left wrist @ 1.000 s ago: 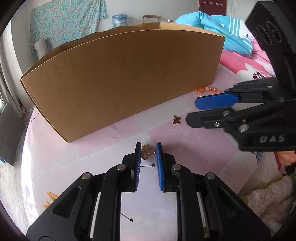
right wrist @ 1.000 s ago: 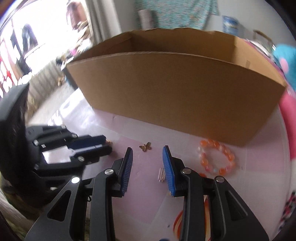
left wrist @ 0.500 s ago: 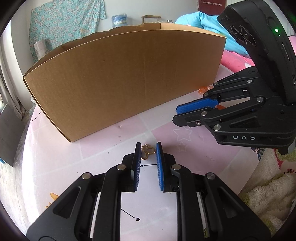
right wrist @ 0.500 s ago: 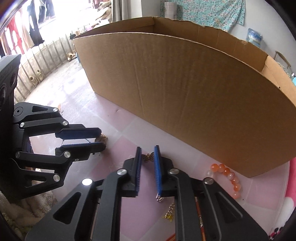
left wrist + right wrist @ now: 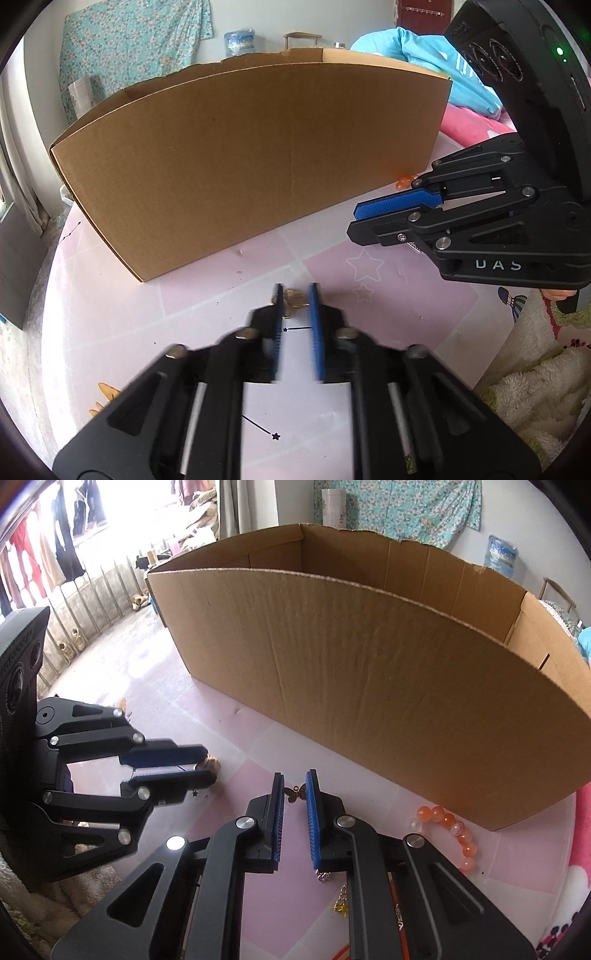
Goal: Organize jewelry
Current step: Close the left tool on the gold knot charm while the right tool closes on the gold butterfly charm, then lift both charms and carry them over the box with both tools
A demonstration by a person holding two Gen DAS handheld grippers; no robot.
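A large open cardboard box [image 5: 251,162] stands on the pink table, also in the right wrist view [image 5: 369,686]. My left gripper [image 5: 295,295] is open low over the table, its blue pads either side of a small gold trinket [image 5: 293,297]. My right gripper [image 5: 295,786] is narrowly open, with a bronze butterfly charm [image 5: 295,794] at its fingertips; whether the pads touch it I cannot tell. The right gripper [image 5: 354,221] shows at the right of the left wrist view. The left gripper [image 5: 205,762] shows at the left of the right wrist view.
An orange bead bracelet [image 5: 454,830] lies right of my right gripper, near the box. A silver chain and a gold piece [image 5: 340,904] lie under that gripper. A fluffy blanket [image 5: 535,387] borders the table's right edge. Pink and blue bedding [image 5: 472,110] lies beyond.
My right gripper narrowed from wide open and moved in around the butterfly charm. My left gripper stayed about the gold trinket and is now motion-blurred.
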